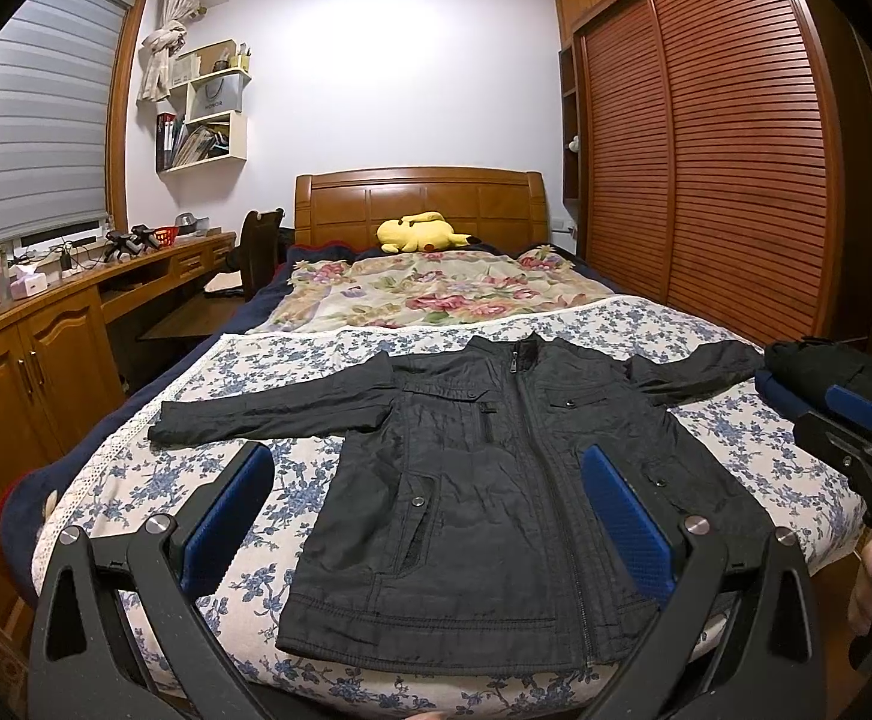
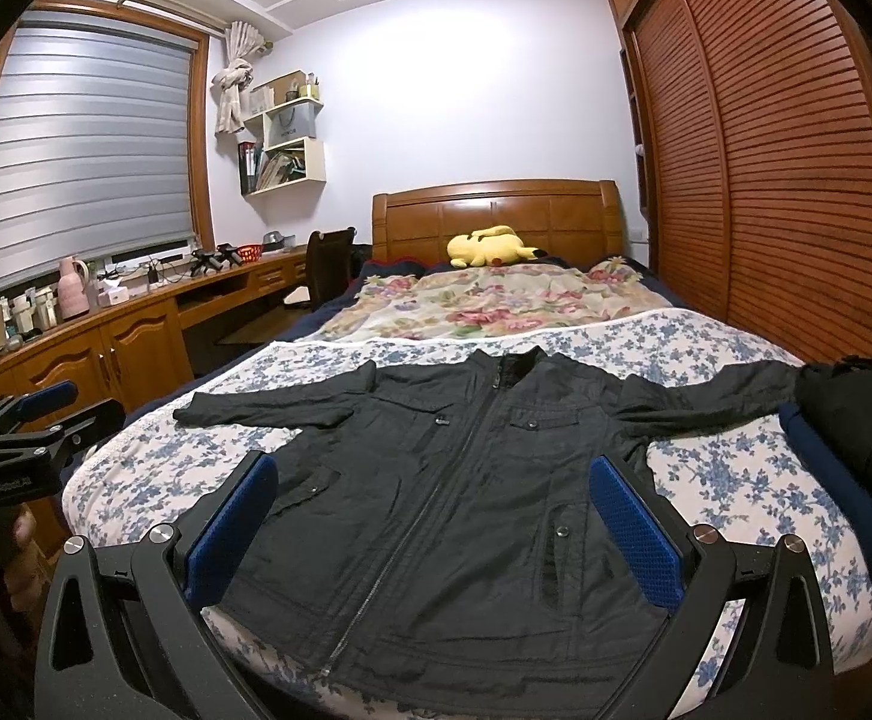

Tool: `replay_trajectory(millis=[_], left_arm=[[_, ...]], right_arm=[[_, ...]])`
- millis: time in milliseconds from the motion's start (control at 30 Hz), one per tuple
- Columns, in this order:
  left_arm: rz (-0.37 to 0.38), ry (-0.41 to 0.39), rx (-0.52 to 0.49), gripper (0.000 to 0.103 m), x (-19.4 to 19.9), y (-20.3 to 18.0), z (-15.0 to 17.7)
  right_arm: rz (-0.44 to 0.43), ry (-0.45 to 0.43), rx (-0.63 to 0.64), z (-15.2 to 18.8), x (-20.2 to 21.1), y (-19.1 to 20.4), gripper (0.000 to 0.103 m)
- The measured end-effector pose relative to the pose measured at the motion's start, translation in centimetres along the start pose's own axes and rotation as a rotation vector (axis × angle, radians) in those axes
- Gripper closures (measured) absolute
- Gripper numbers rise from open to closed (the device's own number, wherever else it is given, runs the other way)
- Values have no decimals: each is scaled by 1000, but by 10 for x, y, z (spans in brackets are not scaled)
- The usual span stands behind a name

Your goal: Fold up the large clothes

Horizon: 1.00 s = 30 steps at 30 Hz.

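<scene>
A black zip-up jacket (image 1: 484,480) (image 2: 466,492) lies flat and face up on the bed, zipped, sleeves spread out to both sides, hem towards me. My left gripper (image 1: 427,480) hovers open above the hem's left part, its blue pads wide apart with nothing between them. Over the hem's right part my right gripper (image 2: 433,492) is likewise open and holds nothing. Each gripper shows at the edge of the other's view: the right one (image 1: 856,420) and the left one (image 2: 34,414).
The bed has a blue-flowered white sheet (image 1: 256,360) (image 2: 736,468). Folded dark clothes (image 1: 808,372) (image 2: 850,444) are stacked at its right edge. A yellow plush toy (image 1: 418,234) lies by the headboard. A wooden desk (image 1: 46,324) runs along the left, a slatted wardrobe (image 1: 706,150) along the right.
</scene>
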<state>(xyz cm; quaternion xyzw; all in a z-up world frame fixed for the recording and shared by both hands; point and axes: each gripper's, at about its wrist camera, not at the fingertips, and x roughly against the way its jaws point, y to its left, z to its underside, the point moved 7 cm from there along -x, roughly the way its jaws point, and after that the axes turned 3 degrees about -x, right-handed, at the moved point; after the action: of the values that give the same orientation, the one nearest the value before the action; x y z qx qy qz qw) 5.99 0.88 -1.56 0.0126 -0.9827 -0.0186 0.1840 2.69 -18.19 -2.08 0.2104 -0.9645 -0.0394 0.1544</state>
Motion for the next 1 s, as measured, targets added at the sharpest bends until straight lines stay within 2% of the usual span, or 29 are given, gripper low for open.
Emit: replay_trajectory(millis=[533,1000], left_arm=[[1,13,-2,0,-5,-2,-2],[-37,106,33,0,-48,25,41]], right_arm=[[-2,7,0,2,-3,0,0],[-30,91,11,11,-47,5,0]])
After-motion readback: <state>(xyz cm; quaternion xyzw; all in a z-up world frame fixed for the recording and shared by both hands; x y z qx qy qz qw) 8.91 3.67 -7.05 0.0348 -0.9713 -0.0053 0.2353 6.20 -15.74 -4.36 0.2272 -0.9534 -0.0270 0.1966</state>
